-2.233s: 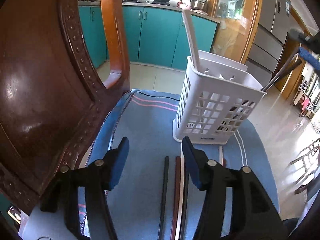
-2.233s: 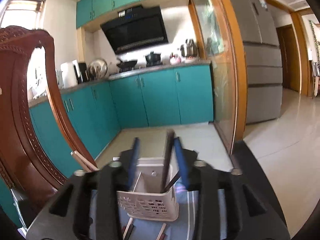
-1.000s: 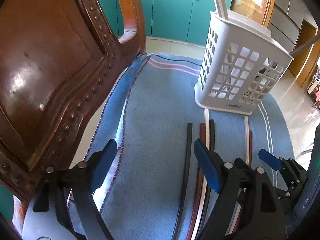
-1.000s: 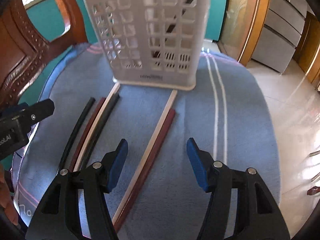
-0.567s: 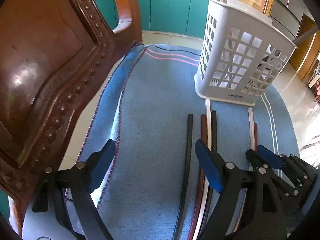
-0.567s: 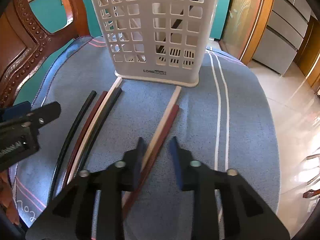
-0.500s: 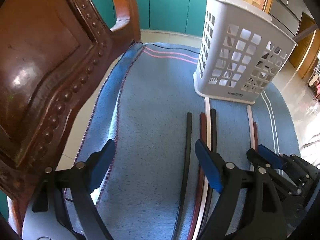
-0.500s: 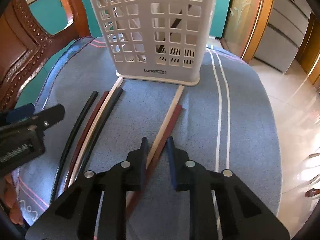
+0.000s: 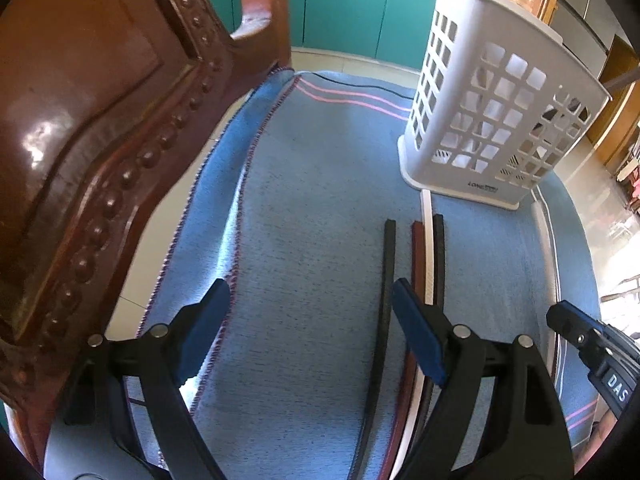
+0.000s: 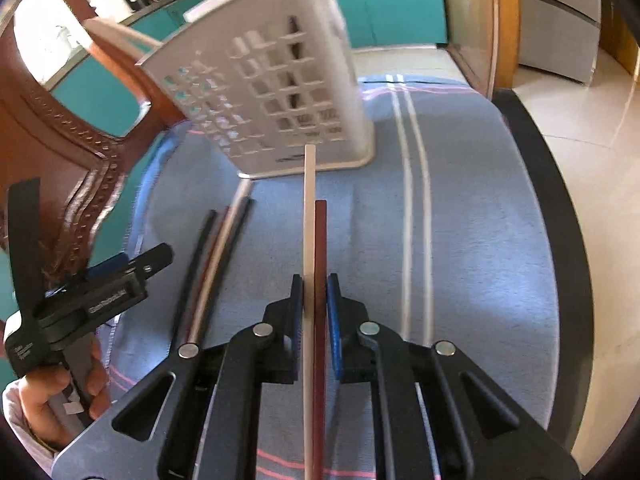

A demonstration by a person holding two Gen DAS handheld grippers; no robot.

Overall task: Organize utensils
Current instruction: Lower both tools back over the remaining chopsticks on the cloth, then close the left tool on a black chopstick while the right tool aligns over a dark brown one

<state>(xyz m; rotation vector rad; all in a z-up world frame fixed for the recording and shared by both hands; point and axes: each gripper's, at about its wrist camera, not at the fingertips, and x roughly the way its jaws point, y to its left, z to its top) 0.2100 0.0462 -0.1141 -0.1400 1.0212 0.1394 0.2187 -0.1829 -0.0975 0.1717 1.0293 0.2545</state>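
In the left wrist view, the left gripper (image 9: 310, 320) is held wide apart over the blue cloth (image 9: 320, 184), grasping nothing; four chopsticks (image 9: 416, 272) are laid just below the white basket (image 9: 492, 120). In the right wrist view, the right gripper (image 10: 314, 304) is seen closing, pads pressed on a cream chopstick (image 10: 309, 216) and a dark red chopstick (image 10: 320, 240).

A blue striped cloth (image 9: 320, 208) covered the tabletop (image 10: 536, 184), whose dark edge showed at one side. On the cloth stood a white slotted basket (image 9: 496, 128), upright. Just in front of it lay four chopsticks close together: a black one (image 9: 386, 280), a dark red one (image 9: 418, 256), a white one (image 9: 428, 248) and another black one (image 9: 439, 256).
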